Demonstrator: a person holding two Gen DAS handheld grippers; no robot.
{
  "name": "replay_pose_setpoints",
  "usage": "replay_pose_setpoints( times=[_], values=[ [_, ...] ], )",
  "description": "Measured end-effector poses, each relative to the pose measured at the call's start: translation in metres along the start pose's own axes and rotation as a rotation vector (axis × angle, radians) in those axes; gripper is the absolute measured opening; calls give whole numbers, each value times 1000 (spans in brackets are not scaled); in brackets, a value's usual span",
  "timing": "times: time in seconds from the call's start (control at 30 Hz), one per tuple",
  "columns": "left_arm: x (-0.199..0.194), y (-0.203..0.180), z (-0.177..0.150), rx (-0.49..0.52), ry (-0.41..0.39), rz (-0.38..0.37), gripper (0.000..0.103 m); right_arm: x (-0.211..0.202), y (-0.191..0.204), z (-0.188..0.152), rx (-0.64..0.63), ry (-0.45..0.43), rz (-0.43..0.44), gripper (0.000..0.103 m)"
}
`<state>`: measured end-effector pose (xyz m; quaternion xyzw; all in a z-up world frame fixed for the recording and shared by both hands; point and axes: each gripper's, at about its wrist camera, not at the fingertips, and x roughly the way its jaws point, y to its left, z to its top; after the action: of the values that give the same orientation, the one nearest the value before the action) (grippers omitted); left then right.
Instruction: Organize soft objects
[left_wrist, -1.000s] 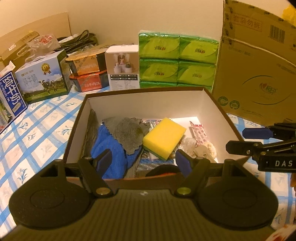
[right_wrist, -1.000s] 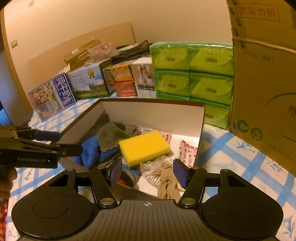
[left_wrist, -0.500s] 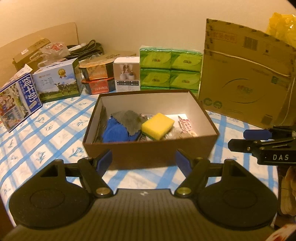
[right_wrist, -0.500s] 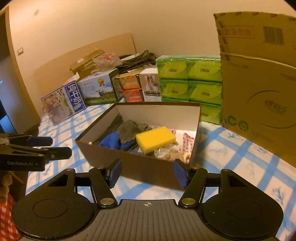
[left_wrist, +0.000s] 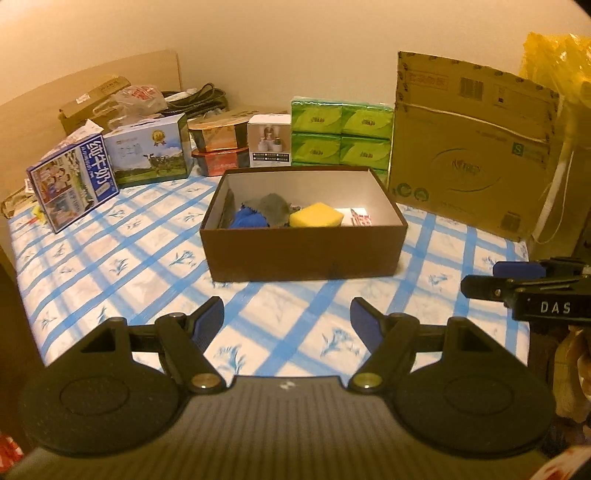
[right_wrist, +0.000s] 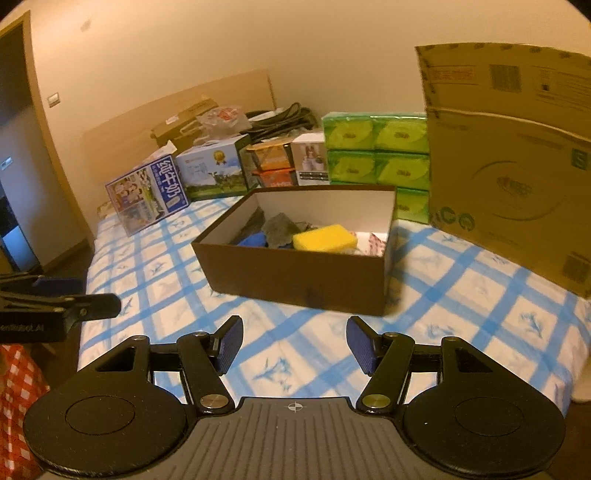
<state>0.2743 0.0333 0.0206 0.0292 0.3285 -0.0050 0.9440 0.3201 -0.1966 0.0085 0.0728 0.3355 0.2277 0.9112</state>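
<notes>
Left wrist view: the left gripper hangs over the checked cloth on the near side of the brown box, jaws wide apart and empty. Inside the box lie a yellow sponge, a blue cloth and a grey cloth. The right gripper, also near the box, is spread wide with nothing held. Green tissue packs stand behind the box.

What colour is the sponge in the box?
Yellow. The sponge shows best in the right wrist view.
</notes>
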Motion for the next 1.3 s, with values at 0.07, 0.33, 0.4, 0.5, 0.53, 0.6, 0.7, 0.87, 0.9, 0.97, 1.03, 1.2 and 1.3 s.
replay_pose_setpoints(
  times=[0.07,0.33,0.4,0.5,0.53,0.6,0.7,0.87,0.9,0.97,1.03,1.2,1.3],
  values=[
    [-14,-5,-7,-5,-2,14,74,-11,2,-7,13,1,12,62],
    [-59,-23,-43,-56,27,16,74,-51,16,-41,-10,33,11,62],
    [-68,-26,-52,-74,41,24,74,-59,20,-50,-17,43,11,62],
    [-81,-29,-66,-90,57,41,74,-69,26,-63,-18,58,22,62],
    [-85,-30,-70,-94,60,48,74,-73,28,-67,-16,61,25,62],
    [-95,-32,-79,-101,70,60,74,-78,31,-75,-14,68,28,62],
    [-108,-35,-92,-105,80,68,74,-87,39,-86,-15,78,31,62],
    [-125,-37,-114,-113,105,70,74,-106,49,-104,6,93,34,62],
    [-128,-37,-119,-114,111,69,74,-110,51,-107,7,96,35,62],
    [-135,-39,-129,-117,122,65,74,-117,56,-115,7,104,30,62],
    [-142,-40,-137,-119,130,59,74,-123,60,-123,11,117,31,62],
    [-156,-42,-155,-124,143,53,74,-138,73,-143,6,146,26,62],
    [-165,-42,-163,-127,143,53,74,-144,78,-151,14,160,21,62]
  ],
)
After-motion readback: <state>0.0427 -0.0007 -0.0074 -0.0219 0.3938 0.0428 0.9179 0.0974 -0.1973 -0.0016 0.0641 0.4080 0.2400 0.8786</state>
